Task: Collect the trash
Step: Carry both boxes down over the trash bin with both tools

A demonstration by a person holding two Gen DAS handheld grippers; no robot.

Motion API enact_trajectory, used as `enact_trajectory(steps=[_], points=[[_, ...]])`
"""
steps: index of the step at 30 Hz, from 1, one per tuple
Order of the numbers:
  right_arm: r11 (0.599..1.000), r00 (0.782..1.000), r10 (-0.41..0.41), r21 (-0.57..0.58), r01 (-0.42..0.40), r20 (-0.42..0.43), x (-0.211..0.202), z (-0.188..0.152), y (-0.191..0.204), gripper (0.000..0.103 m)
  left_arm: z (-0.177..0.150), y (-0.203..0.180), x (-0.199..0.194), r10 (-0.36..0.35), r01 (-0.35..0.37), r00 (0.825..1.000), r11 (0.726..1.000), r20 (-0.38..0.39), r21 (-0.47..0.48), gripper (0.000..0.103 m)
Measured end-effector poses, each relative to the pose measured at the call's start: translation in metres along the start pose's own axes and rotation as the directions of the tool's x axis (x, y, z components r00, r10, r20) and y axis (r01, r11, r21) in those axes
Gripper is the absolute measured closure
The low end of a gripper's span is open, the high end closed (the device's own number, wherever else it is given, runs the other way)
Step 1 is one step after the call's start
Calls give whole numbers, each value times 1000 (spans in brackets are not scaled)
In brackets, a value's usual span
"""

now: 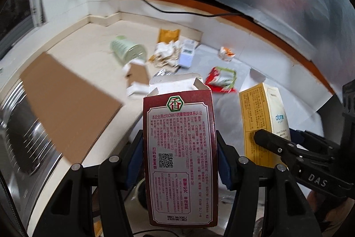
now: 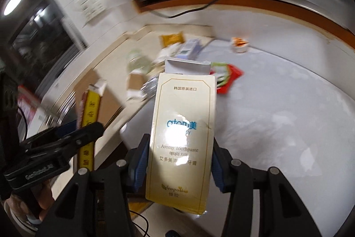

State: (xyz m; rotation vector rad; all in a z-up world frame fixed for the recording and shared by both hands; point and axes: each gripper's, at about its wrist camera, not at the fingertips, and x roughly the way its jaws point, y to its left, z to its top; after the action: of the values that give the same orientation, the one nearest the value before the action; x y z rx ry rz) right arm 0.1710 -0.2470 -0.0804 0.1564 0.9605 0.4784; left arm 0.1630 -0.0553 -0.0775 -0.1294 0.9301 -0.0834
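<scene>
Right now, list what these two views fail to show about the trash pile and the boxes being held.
- Crumpled paper heap: motion blur in both views; single pieces unreadable.
- Small orange-and-white carton: blurred; print illegible.
- Silvery wrapper: mostly hidden behind the dark red box in the left wrist view.
- Toothpaste box: glare washes out part of its front text in the right wrist view.
- Any trash bin: in neither view.

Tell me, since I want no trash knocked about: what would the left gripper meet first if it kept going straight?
Probably the silvery wrapper on the floor just past the red box that the left gripper holds; depth is unclear, so this is a guess.
</scene>
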Motion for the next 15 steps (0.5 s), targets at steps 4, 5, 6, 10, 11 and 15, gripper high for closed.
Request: enact_trajectory(steps=[4,5,6,10,11,15], points=[[994,999,33,-103,-35,-19,2,-21,33,54,-33,16,-13,45,-45,999,999,-4,-11,46],[991,999,41,-128,-44,-26,3,-26,41,54,-42,20,-15,48,-48,999,999,-10,-20,46],[986,998,49,-159,-54,-36,5,-34,50,54,-50,26,-17,47,-47,999,998,-17,-33,46],[962,995,62,-260,-79,-76,15,-64,78,54,-89,50,-16,35,-40,998,994,-51,-104,46],[956,994,62,-279,-85,-89,18,-72,84,54,-99,56,-13,30,-38,997,992,-68,-124,46],[935,989,57,-341,-100,-134,33,-104,99,54,-135,74,-2,30,-51,992,983,-120,-178,46]])
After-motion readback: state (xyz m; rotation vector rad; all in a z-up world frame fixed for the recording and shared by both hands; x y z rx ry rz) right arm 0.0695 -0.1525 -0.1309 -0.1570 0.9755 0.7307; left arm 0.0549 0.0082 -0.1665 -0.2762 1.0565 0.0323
